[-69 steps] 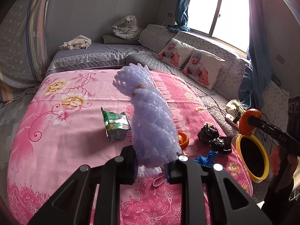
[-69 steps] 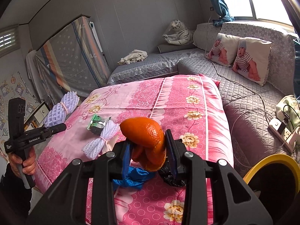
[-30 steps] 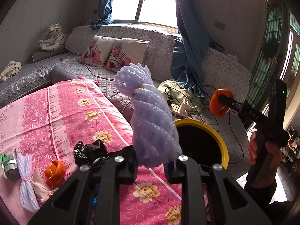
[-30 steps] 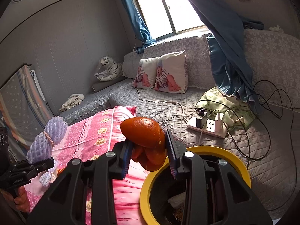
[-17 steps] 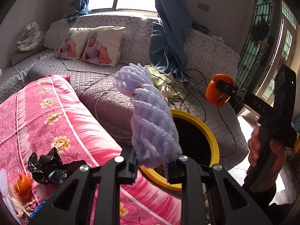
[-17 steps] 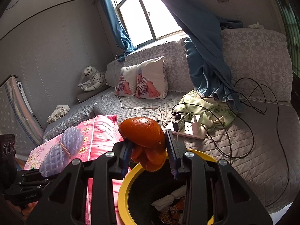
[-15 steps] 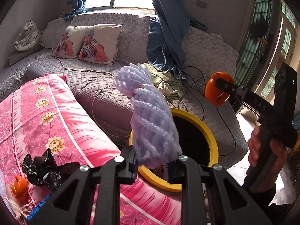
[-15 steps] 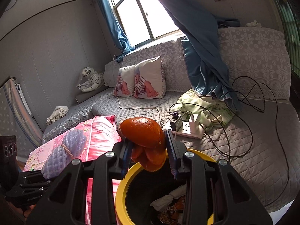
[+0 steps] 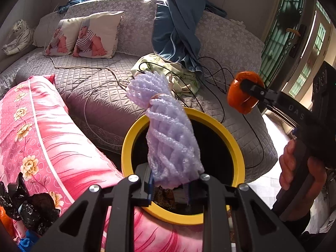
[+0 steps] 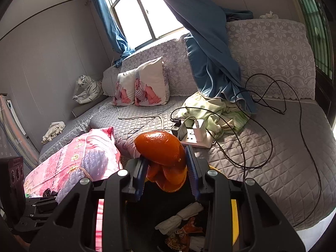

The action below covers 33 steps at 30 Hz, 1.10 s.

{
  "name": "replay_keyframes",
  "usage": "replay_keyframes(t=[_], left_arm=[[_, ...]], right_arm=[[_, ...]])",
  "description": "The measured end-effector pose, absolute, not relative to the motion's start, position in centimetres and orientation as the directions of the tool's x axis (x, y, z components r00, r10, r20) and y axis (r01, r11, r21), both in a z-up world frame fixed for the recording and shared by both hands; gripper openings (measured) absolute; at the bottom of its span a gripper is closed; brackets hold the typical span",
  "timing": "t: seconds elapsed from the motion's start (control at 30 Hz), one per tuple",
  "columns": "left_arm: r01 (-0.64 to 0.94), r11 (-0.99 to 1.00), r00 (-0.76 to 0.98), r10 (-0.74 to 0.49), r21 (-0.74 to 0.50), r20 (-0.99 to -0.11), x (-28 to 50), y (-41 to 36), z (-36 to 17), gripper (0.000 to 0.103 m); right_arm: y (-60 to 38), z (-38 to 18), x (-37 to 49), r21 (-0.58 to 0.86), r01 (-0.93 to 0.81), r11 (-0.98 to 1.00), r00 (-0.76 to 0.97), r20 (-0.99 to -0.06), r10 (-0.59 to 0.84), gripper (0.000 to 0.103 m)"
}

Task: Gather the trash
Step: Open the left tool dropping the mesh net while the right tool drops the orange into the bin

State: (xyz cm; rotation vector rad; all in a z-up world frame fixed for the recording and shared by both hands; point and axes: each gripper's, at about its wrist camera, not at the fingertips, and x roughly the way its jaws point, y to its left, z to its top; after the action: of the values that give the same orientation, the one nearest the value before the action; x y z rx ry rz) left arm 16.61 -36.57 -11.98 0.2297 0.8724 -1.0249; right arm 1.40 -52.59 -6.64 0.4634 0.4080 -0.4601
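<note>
Over the yellow bin (image 9: pixel 235 145), my left gripper (image 9: pixel 170 185) clamped a purple foam net (image 9: pixel 168 138) upright above the opening. My right gripper (image 10: pixel 166 175) gripped an orange peel (image 10: pixel 161 149) over the bin's far right rim. Trash (image 10: pixel 182 226) lay inside.

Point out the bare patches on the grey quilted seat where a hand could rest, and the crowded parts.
Free: the quilt between the baby pillows and pink cover, and the stretch right of the looping black cable. Crowded: around the power strip and green cloth.
</note>
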Motion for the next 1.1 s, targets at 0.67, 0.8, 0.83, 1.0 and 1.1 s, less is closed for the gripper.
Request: replay_keyframes(t=[0.67,0.8,0.83,1.0,1.1], left_arm=[[0.795,0.552,0.182,-0.612,-0.251,-0.769,16.5,-38.9,-15.5,0.059],[0.770,0.573,0.186,-0.623,-0.281,-0.760,17.5,-37.6,-15.0,0.060],[0.764,0.578,0.188,-0.625,-0.287,-0.757,17.8,-37.3,-14.8,0.061],[0.738,0.602,0.209,-0.631,-0.303,-0.747,18.8,-36.0,-14.2,0.061],[0.724,0.615,0.223,-0.637,-0.312,-0.738,19.3,-34.9,-13.6,0.061]], right_arm=[[-55.2,-6.7,1.1,0.317,0.595,0.739,0.771,-0.486,-0.412,0.052],[-55.2,-6.5,0.7,0.329,0.593,0.735,0.775,-0.483,-0.409,0.055],[-55.1,-6.3,0.8,0.323,0.597,0.735,0.772,-0.482,-0.415,0.055],[-54.7,-5.6,0.9,0.304,0.612,0.730,0.761,-0.477,-0.440,0.056],[-54.3,-5.1,1.1,0.290,0.612,0.736,0.758,-0.480,-0.442,0.064]])
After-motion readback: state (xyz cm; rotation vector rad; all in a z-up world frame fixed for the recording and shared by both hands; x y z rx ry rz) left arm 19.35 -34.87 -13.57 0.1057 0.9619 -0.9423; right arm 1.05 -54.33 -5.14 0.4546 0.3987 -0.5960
